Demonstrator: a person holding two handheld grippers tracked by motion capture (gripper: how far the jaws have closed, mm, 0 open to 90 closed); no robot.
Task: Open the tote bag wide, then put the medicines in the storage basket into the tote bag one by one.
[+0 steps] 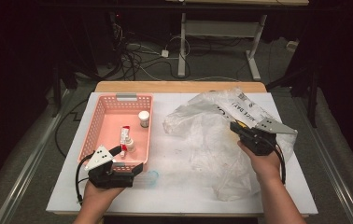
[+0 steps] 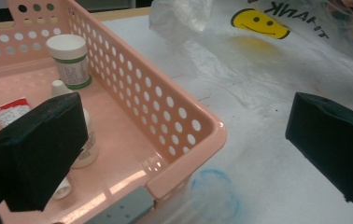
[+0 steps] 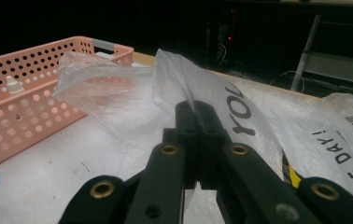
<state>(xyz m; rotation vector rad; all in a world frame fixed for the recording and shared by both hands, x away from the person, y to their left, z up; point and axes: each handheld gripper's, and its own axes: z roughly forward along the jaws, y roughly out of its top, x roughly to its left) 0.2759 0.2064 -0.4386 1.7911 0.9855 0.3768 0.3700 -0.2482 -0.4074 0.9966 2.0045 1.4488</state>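
**Desk:** What is hidden or cut off here?

**Photographer:** In the left gripper view, the near black pad covers most of the small white bottle (image 2: pixel 87 148) and part of the red-and-white tube (image 2: pixel 7 112) in the pink basket (image 2: pixel 184 122). The print on the clear plastic bag (image 2: pixel 258 51) is cropped to a yellow smiley and "THANK". The white jar's (image 2: pixel 70 59) label is too small to read.

**Desk:** Where is the bag, and how does it lie?

**Photographer:** On the white table (image 1: pixel 174 186), right of the basket, crumpled; its long axis runs from the near edge away toward the far right corner. The right gripper (image 1: pixel 238 127) is clamped on a fold of it, jaws pressed together, the film rising as a peak above the tips in the right gripper view (image 3: pixel 195 109).

**Desk:** And the other claw?

**Photographer:** The left gripper (image 1: pixel 130 161) stands wide apart at the basket's near corner, gripping nothing; one pad is over the basket, the other over the table.

**Desk:** Anything one angle adds?

**Photographer:** The high view shows the floor cables (image 1: pixel 137 58); the left gripper view shows a faint blue ring (image 2: pixel 214 193) on the table.
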